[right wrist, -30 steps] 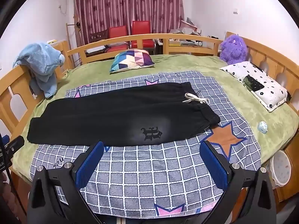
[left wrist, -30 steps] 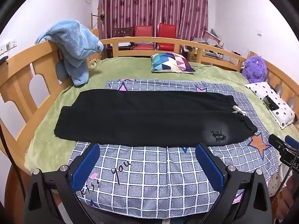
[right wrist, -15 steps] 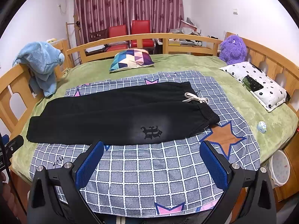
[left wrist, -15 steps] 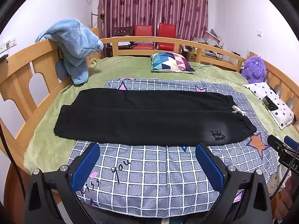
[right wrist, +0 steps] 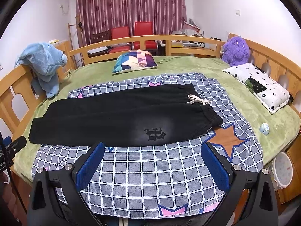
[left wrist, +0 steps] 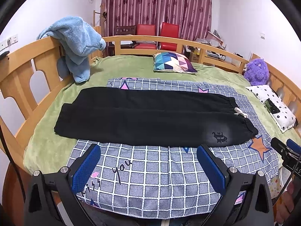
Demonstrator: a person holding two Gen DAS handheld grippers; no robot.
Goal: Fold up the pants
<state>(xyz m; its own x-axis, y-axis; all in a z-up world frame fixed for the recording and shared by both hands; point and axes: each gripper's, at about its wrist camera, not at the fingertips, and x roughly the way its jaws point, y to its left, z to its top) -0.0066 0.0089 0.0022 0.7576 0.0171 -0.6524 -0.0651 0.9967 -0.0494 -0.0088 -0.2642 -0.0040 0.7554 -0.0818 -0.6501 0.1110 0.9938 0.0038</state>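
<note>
Across the checked blanket (left wrist: pixel 150 171) black pants (left wrist: pixel 150 116) lie flat, while left gripper (left wrist: pixel 148 158) and right gripper (right wrist: pixel 152 154) hover spread wide, holding nothing.

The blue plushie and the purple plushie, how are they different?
The blue plushie is floppy and hangs draped over the bed rail; the purple plushie sits upright on the bed. The blue one is at the leg end of the pants, the purple one beyond the waist end. Both are fluffy and sit far from the pants.
</note>
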